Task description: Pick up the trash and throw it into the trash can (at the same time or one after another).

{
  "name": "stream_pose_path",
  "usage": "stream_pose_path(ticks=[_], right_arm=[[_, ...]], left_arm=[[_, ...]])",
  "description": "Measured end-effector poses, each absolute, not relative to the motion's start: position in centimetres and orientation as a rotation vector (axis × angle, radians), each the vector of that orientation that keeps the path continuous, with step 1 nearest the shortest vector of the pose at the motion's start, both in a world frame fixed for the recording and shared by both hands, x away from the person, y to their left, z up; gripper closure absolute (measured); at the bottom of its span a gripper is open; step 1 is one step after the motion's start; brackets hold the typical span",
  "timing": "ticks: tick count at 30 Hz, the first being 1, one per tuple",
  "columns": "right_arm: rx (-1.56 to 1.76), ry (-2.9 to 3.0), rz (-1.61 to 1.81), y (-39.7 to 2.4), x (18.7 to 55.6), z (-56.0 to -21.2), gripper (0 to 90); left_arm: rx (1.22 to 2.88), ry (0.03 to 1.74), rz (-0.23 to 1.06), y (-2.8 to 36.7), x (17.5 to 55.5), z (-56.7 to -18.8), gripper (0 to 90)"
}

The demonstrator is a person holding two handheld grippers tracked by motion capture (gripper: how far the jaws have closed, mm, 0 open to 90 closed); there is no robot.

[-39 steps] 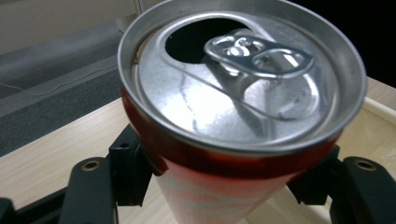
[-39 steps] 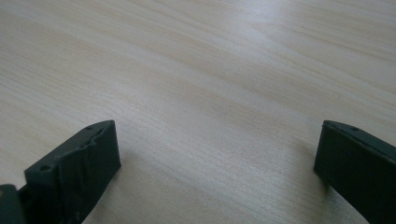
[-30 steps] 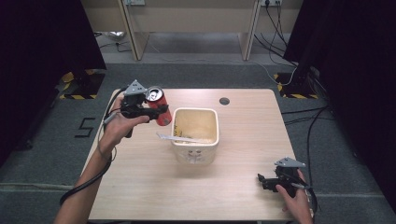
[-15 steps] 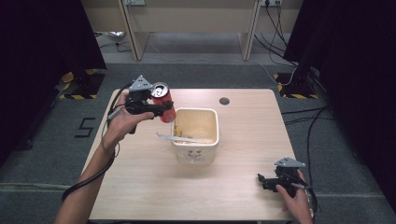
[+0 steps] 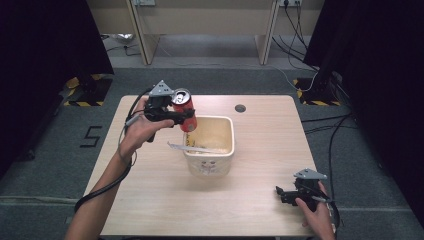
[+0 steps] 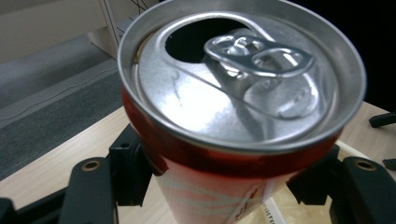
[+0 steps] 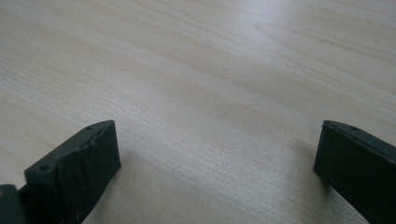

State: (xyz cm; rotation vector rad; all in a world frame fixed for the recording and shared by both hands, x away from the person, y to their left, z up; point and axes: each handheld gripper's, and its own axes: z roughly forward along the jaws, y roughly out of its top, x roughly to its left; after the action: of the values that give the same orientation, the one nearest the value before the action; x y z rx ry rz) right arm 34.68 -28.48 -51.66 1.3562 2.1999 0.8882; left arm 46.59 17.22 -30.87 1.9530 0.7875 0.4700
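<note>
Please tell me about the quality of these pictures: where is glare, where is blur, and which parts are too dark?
High view: even light on the pale wooden table; both side edges sink into black. Left gripper view: the red aluminium drink can, clamped in the left gripper, has bright glare on its silver lid, and the floor behind is soft. Right gripper view: the open right gripper has blurred black jaws; shadows are soft.

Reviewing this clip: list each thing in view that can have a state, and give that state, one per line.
red can: opened at the top, tab still on, held off the table, tilted over the tub's rim.
left gripper: shut on the red can.
right gripper: open, nothing between the jaws, low over bare table.
tub: upright on the table, no lid, a flat pale strip lying across its rim.
</note>
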Motion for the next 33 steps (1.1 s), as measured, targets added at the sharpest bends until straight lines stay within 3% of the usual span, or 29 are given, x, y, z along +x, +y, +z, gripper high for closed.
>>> stream_pose_path(ticks=[33], right_arm=[[1.354, 2.202, 0.890, -28.5, 34.7, -51.7, 0.3]], left_arm=[[2.043, 0.737, 0.407, 13.5, 48.2, -32.0, 34.0]])
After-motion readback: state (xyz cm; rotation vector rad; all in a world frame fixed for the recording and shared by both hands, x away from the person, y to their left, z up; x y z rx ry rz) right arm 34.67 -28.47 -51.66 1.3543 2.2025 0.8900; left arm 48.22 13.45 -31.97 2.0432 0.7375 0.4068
